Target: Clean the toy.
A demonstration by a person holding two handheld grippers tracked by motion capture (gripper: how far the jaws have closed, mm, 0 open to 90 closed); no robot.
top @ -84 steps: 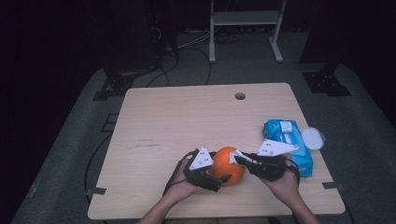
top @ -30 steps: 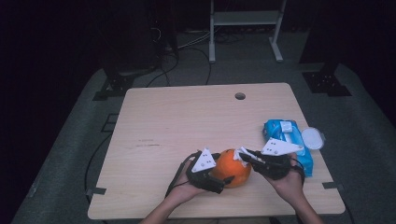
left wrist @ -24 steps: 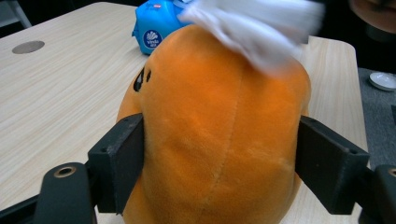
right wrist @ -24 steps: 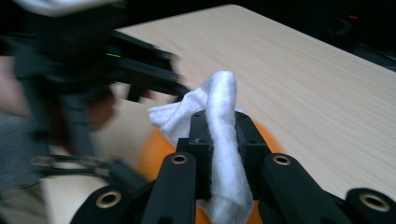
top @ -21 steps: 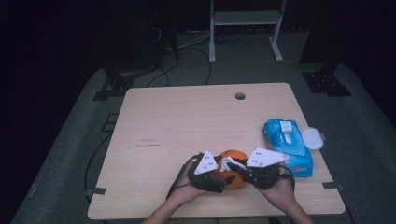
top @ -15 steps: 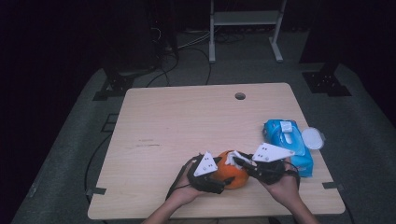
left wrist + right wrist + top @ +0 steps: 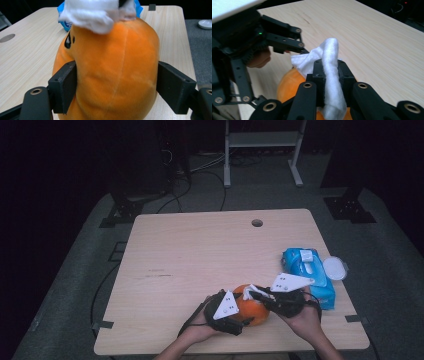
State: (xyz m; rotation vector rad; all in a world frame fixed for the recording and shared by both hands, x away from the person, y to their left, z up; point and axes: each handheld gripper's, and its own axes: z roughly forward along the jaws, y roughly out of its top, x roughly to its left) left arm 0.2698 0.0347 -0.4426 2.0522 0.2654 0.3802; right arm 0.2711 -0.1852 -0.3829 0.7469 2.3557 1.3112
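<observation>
Near the front edge of the counter [image 7: 200,250], slightly right of centre, sits an orange plush toy [image 7: 252,307], w/ both hands on it. Left tongs [image 7: 235,312] come in from the toy's left side; in the left gripper view the two black jaws stand either side of the plush body [image 7: 112,75], pads touching the fabric & pressing in a bit on the left flank, so they're gripping the toy; jaws have just been opening slightly w/ the toy between them. A small black eye mark shows on the toy's upper left in that view. Right tongs [image 7: 255,294] reach from the right, tips over the top of the toy, clamped tight on a white wipe [image 7: 329,72]; in the right gripper view the wipe runs as a folded strip between the closed jaws & fans out beyond them, resting on the toy's top. Same wipe shows as a white wad on the toy's crown in the left gripper view [image 7: 95,12]. Blue wipes pack [image 7: 307,272] lies on the counter just beyond the right hand [image 7: 302,320], near the right edge. Small white round lid [image 7: 334,268] sits beside the pack at the counter's edge. Round hole [image 7: 257,223] in the counter near its far edge, well apart from the work. Left hand [image 7: 200,330] holds its tool low at the front edge.
</observation>
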